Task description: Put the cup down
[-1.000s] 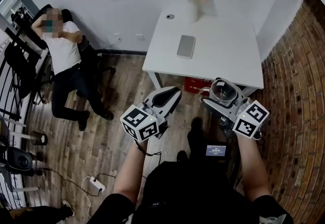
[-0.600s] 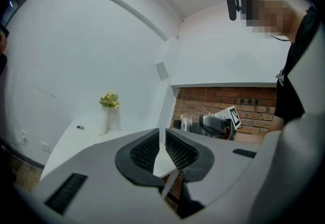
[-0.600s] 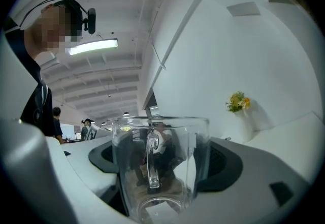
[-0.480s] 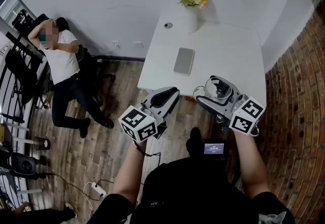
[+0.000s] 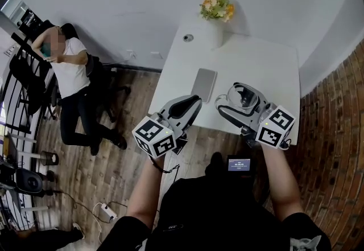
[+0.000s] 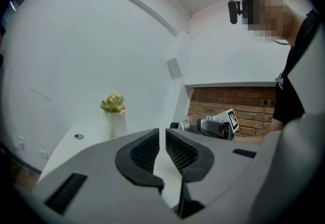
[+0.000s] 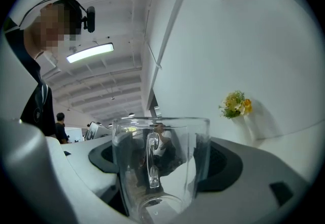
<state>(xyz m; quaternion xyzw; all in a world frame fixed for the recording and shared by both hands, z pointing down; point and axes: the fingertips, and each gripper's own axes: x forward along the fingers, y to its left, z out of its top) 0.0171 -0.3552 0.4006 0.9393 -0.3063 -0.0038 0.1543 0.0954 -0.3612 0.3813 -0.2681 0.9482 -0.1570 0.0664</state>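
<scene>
A clear glass cup [image 5: 245, 98] with a handle sits upright between the jaws of my right gripper [image 5: 238, 103], which is shut on it, above the near edge of the white table [image 5: 273, 68]. In the right gripper view the cup [image 7: 160, 167] fills the gap, its handle facing the camera, dark pads [image 7: 226, 164] against its sides. My left gripper [image 5: 183, 108] hovers at the table's near left edge with nothing in it. In the left gripper view its jaws [image 6: 162, 134] stand together, only a thin slit between them.
On the table lie a grey flat tablet [image 5: 203, 85] and a small round disc [image 5: 187, 37], with a white vase of yellow flowers [image 5: 216, 9] at the back. A brick wall [image 5: 341, 147] is to the right. A person [image 5: 71, 73] sits on a chair at the left.
Both grippers have come forward from above the floor to the table's near edge. The cup stays held in the right gripper and now hangs over the tabletop.
</scene>
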